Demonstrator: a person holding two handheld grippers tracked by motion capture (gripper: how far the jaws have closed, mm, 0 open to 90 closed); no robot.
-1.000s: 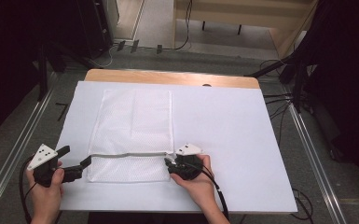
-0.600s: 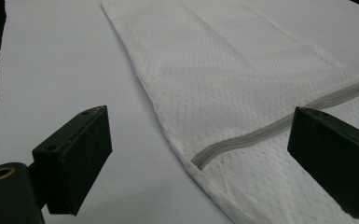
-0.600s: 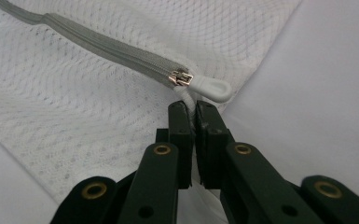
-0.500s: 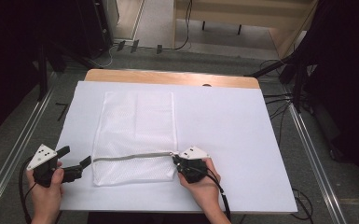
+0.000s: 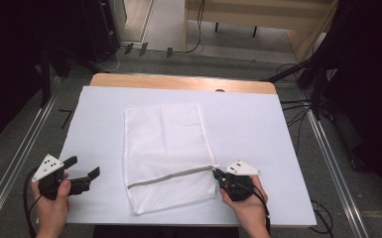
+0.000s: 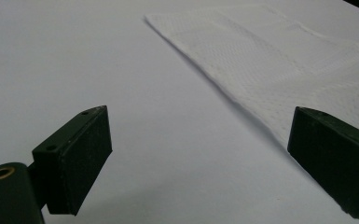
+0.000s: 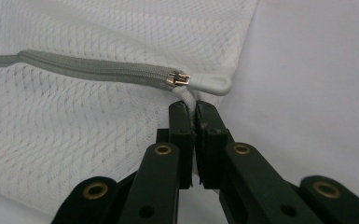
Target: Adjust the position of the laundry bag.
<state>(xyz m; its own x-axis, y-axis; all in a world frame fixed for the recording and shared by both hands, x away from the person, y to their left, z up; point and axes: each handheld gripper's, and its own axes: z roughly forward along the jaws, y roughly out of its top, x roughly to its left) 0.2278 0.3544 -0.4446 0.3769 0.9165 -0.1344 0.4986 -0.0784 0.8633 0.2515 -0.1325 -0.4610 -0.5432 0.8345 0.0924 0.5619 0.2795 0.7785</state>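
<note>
A: What's changed?

B: The right gripper, jaws just closed, is clamped on the white pull loop at the zip's end. It has dragged the white mesh zippered laundry bag rightward, so it now lies skewed mid-table.

A: The left gripper?

B: Spread wide, off the bag.

A: Surroundings?

B: White table cover; dim room, probably cables on the floor.

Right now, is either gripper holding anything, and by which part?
The right gripper is shut on the white pull tab at the zipper's end on the white mesh laundry bag. The left gripper is open, holding nothing.
</note>
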